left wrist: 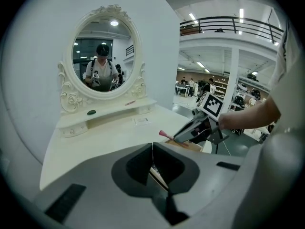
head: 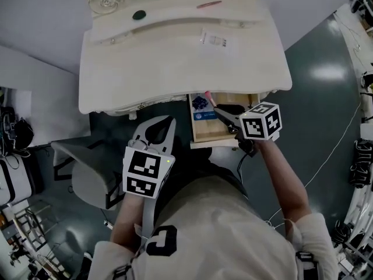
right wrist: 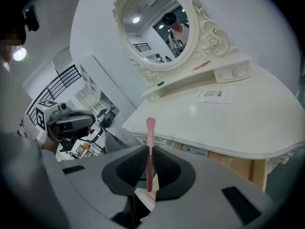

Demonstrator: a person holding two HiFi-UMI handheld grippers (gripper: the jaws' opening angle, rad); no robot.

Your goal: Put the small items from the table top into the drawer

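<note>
By the table (head: pixel 145 69) edge the open drawer (head: pixel 211 134) is half covered, so entry is left from the front only. The R gripper (right wrist: pixel 148 149) is clamped on a pink brush (right wrist: pixel 150 142), held just over the drawer, prob. for dropping in. The L gripper (left wrist: pixel 152 151) is pinched shut, empty, held back off the edge. A packet (head: pixel 214 39) is seen on top.

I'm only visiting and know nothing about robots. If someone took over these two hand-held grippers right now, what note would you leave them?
Left gripper: shut, empty, in front of the table.
Right gripper: shut on a pink stick, over the open drawer.
Already in the drawer: a blue-and-white item.
Left to do: drop the pink stick in, then move the clear packet, green disc and red stick.
</note>
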